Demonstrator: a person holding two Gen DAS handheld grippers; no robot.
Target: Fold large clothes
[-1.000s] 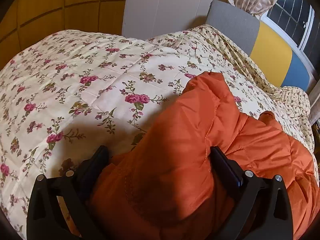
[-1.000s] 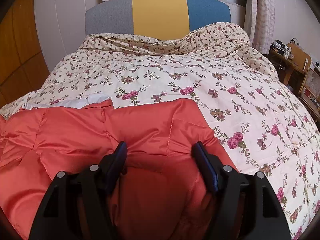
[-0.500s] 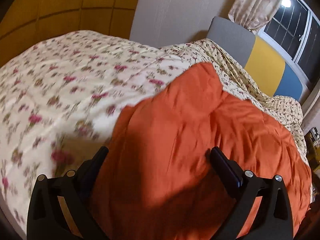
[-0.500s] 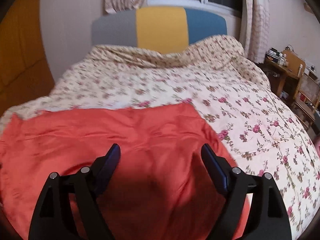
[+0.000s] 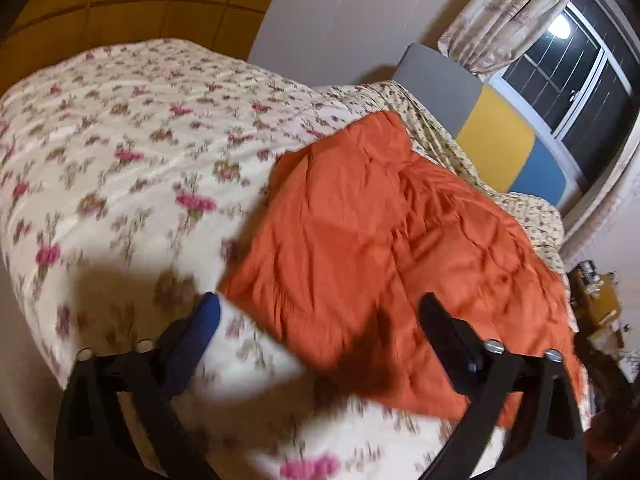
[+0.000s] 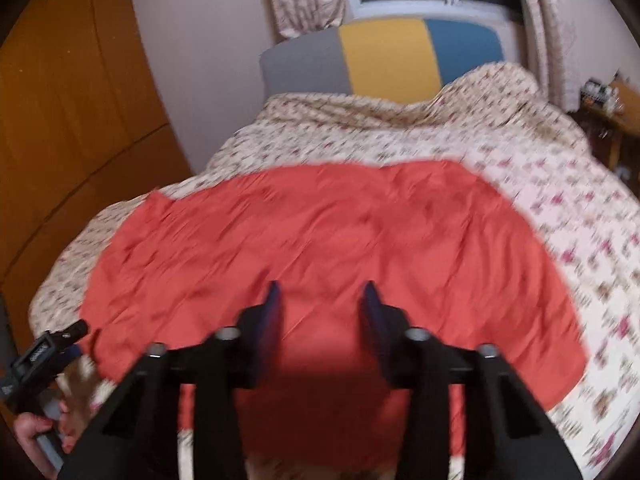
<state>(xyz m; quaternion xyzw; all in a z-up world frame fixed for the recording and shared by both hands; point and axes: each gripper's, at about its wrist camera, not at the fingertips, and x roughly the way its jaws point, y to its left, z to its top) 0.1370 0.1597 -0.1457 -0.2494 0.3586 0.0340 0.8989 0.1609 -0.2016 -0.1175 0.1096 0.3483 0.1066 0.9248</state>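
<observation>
An orange padded garment (image 6: 328,248) lies spread flat across the near half of a bed (image 6: 560,184) under a floral quilt — laid out wide, it seems, so a fold can be made cleanly. The left gripper (image 5: 316,316) hangs above the garment's near left corner, jaws spread and holding nothing. The right gripper (image 6: 320,300) hovers over its near edge, jaws parted and empty — both look poised to choose fresh grip points.

A floral quilt (image 6: 560,184) covers the bed below a grey, yellow and blue headboard (image 6: 384,56), curtained dark window (image 5: 576,64) above.
</observation>
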